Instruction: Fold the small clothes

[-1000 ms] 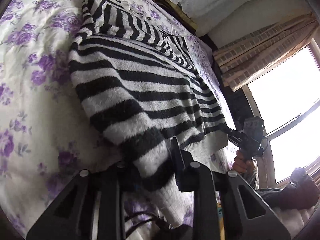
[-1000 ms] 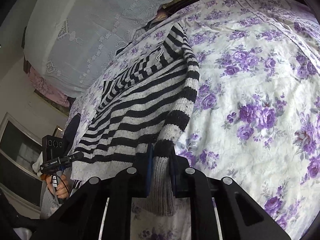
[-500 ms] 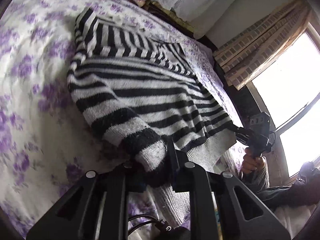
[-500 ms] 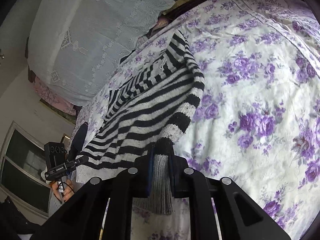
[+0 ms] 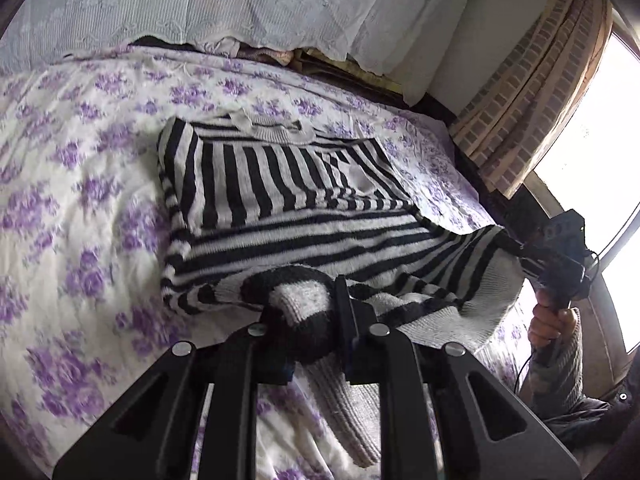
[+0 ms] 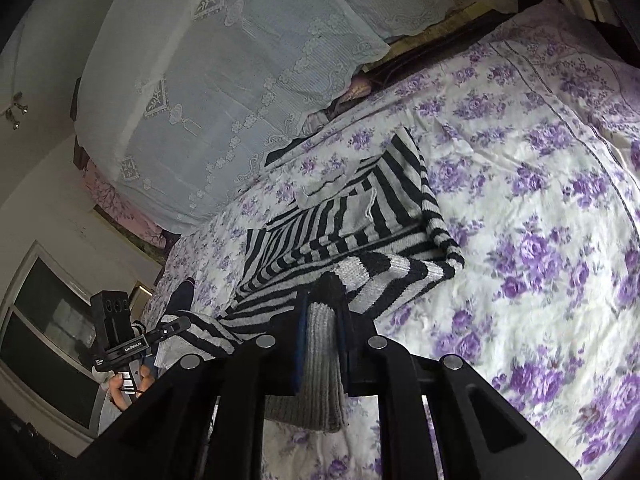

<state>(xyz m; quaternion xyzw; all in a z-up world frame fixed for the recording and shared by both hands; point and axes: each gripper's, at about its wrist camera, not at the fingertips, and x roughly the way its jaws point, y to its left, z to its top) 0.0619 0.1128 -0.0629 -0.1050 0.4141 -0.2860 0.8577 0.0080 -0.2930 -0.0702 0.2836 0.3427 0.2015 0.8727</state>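
Note:
A black-and-white striped knit sweater [image 5: 288, 188] lies on a bed with a purple-flowered sheet [image 5: 80, 200]; it also shows in the right wrist view [image 6: 360, 216]. My left gripper [image 5: 308, 312] is shut on the sweater's lower corner, with grey ribbed cuff hanging below the fingers. My right gripper [image 6: 322, 312] is shut on the other lower corner, its grey cuff [image 6: 320, 368] hanging down. Both corners are lifted off the bed and the lower half rises toward the collar end. Each gripper also shows in the other's view: the right gripper [image 5: 556, 256] and the left gripper [image 6: 120, 336].
White lace-covered bedding [image 5: 240, 4] is piled along the bed's far end, also in the right wrist view [image 6: 224, 80]. A checked curtain [image 5: 532, 104] and a bright window [image 5: 600, 152] are at the right. The flowered sheet [image 6: 540, 240] spreads wide to the right of the sweater.
Both grippers have risen and moved toward the collar end, carrying the sweater's lower corners. The lower half has lifted and folds over the upper half.

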